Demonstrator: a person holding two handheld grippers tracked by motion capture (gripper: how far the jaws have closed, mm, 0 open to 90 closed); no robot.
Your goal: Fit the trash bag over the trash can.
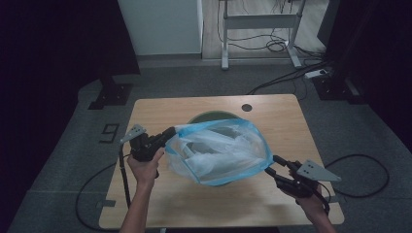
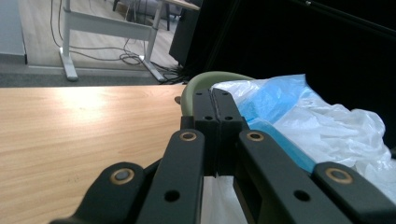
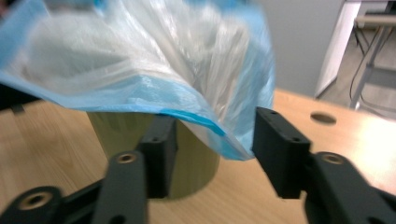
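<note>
From the high view, a person works a blue-and-clear plastic bag [image 1: 218, 150] over a green bin [image 1: 210, 118] standing mid-counter [image 1: 160, 204]. The left gripper [image 1: 169, 133] holds the bag's rim at its left side, while the right gripper [image 1: 270, 165] sits at the rim's near right corner. The bag's mouth is spread wide above the bin, most of it not yet drawn down around the rim.

The left gripper view looks along jaws pressed together, with white film [image 2: 212, 198] emerging beneath them, so they appear to be pinching the bag's edge; the bin's [image 2: 205, 81] curved lip shows just beyond the tips, and the bag [image 2: 327, 126] billows to one side.

The right gripper view shows jaws spread apart, the bag's blue hem [image 3: 201, 122] hanging between them without either pad pressing on it, and the bin's wall [image 3: 191, 163] behind.

To do this step well, the right jaws likely need to close on the hem itself, not loose film, before any pull. Then both hands should probably draw outward and down together, keeping the mouth taut so it clears the lip evenly; a one-sided tug risks tipping the light bin or tearing the thin plastic.
</note>
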